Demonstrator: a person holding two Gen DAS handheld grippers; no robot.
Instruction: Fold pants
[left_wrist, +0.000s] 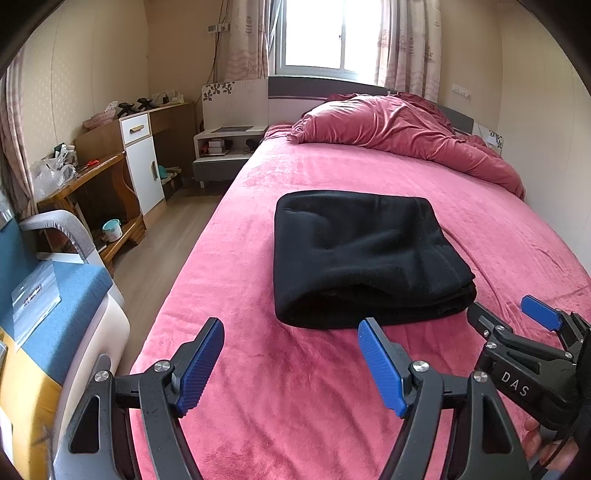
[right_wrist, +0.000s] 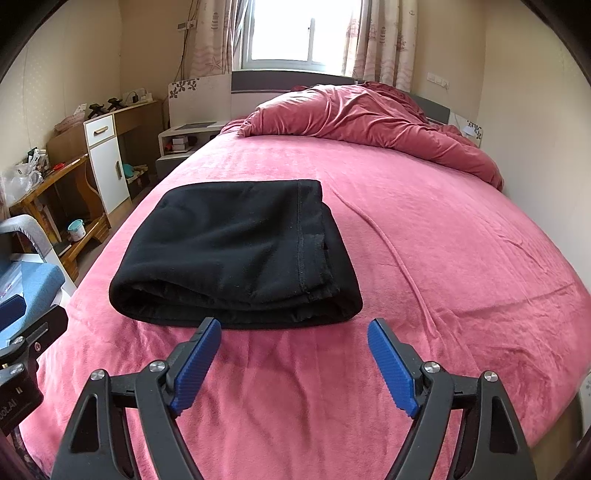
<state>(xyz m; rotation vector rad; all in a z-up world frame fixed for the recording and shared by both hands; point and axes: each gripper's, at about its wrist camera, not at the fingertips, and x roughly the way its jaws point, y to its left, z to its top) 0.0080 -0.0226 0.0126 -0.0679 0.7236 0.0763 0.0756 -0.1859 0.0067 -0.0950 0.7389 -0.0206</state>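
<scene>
Pink bedding (right_wrist: 424, 221) filled the frame; folded black pants (right_wrist: 236, 254) lay left of centre. Left gripper (left_wrist: 291, 365) and right gripper (right_wrist: 295, 365) both stood wide, empty.

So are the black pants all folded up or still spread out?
Folded up. The pants lie on the pink bed as a thick neat bundle, with stacked layers showing along the near edge.

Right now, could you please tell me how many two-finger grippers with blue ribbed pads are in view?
2. The left gripper stands open over the pink bedsheet; the right gripper stands open beside it, before the folded black pants. None seems hidden.
</scene>
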